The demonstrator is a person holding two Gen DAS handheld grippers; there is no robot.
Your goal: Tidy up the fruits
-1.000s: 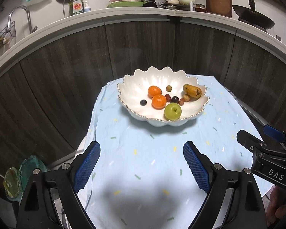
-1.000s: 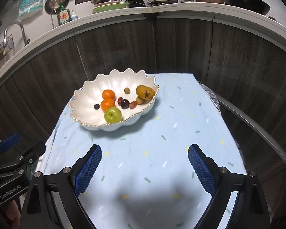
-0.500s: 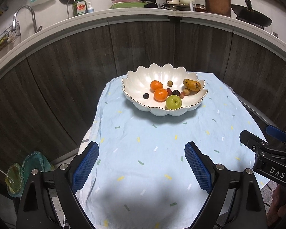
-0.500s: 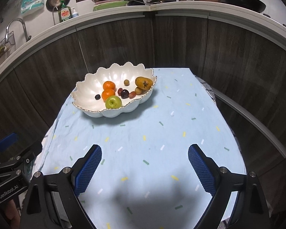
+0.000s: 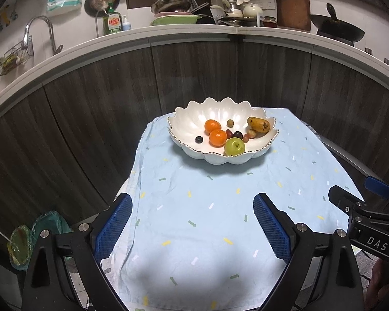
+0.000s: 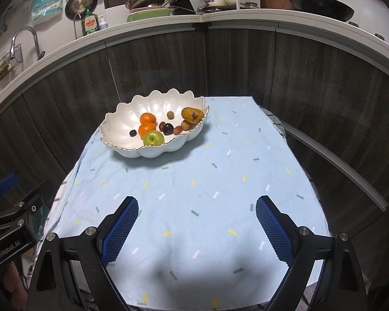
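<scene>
White scalloped bowl (image 5: 221, 156) holding fruits (image 5: 217, 138) on blue-clothed worktop (image 5: 220, 207), left tool (image 5: 192, 216) just widening, empty, right tool (image 6: 197, 220) wide open, empty, both well short of bowl

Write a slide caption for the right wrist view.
Open right gripper faces a white bowl of fruit on a blue cloth.

Small dark fruits (image 5: 237, 135) unidentifiable

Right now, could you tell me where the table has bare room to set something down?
The blue tablecloth is bare between the white bowl and both open grippers, left gripper and right gripper, and along the cloth's right side. It is crowded only inside the bowl, around the green apple and oranges.
</scene>
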